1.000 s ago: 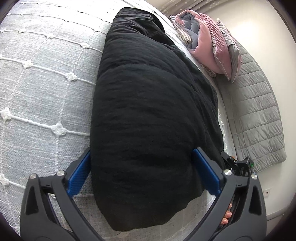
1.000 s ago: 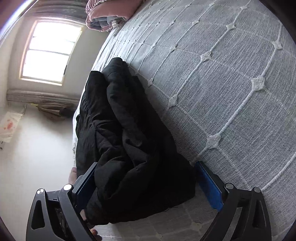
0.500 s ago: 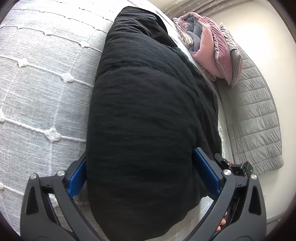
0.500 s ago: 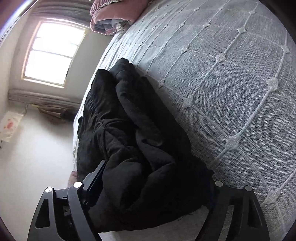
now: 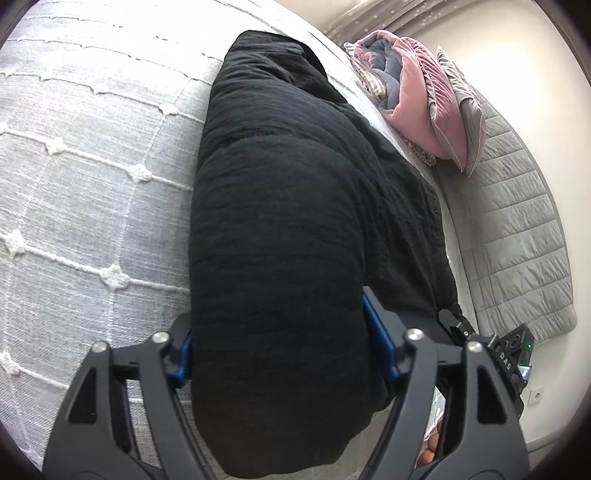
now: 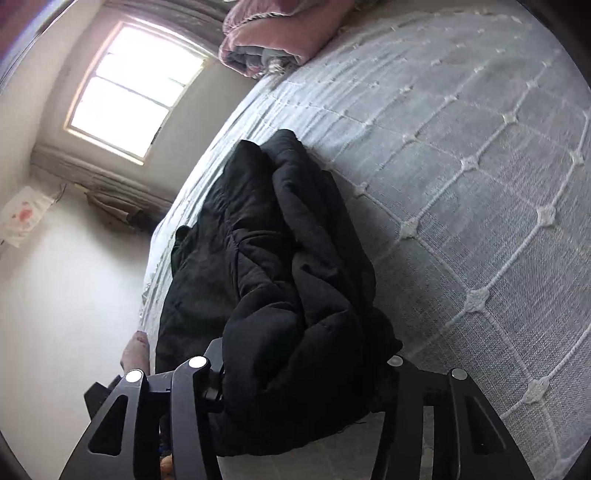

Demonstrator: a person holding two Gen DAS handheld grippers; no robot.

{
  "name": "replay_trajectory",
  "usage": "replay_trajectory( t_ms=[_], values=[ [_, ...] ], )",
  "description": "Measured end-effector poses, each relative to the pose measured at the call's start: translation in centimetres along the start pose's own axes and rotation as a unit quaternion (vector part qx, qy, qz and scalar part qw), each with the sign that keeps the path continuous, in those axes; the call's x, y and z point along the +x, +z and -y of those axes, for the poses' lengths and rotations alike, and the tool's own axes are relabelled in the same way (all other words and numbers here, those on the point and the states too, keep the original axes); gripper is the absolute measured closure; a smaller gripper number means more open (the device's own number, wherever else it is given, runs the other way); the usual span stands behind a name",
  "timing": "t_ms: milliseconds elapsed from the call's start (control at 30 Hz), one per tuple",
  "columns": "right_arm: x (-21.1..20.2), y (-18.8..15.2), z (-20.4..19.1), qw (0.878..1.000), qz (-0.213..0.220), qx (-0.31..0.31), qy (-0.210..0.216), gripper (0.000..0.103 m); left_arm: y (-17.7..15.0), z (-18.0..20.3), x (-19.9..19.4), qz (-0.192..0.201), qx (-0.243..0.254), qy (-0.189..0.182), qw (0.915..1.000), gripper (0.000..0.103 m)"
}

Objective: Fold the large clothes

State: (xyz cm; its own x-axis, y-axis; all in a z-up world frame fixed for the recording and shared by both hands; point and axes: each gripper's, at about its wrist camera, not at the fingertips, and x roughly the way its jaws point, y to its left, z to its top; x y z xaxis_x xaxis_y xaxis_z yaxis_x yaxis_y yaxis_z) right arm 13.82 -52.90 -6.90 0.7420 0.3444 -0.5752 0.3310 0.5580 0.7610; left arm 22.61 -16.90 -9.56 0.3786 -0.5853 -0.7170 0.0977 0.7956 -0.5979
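A black padded garment [image 5: 288,184] lies folded lengthwise along the edge of a bed with a grey tufted cover [image 5: 92,184]. My left gripper [image 5: 277,332] straddles its thick near end. The jaws are closing, and both blue pads press into the fabric's sides. In the right wrist view the garment's [image 6: 266,229] other end is bunched and creased. My right gripper [image 6: 304,365] is closing on that bunch. Fabric fills the gap and hides the pads.
A pink and grey bedding pile [image 5: 413,96] sits at the bed's far end, also in the right wrist view as the bedding pile [image 6: 280,33]. A grey quilted mat [image 5: 517,240] lies beside the bed. A window [image 6: 129,88] and pale floor [image 6: 66,295] are to the left.
Both pairs of jaws have narrowed onto the black garment, which now bulges between them. The right gripper has risen and rolled, gathering the bunched end.
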Motion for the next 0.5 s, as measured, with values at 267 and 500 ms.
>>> replay_trajectory(
  t_ms=[267, 500],
  values=[
    [0.5, 0.1, 1.6, 0.999, -0.016, 0.034, 0.008, 0.046, 0.4, -1.1, 0.8, -0.005, -0.02, -0.022, 0.9995, 0.019],
    [1.4, 0.2, 2.6, 0.998, -0.029, 0.059, 0.008, 0.036, 0.3, -0.6, 0.9, 0.001, -0.012, -0.016, 0.9998, 0.024]
  ],
)
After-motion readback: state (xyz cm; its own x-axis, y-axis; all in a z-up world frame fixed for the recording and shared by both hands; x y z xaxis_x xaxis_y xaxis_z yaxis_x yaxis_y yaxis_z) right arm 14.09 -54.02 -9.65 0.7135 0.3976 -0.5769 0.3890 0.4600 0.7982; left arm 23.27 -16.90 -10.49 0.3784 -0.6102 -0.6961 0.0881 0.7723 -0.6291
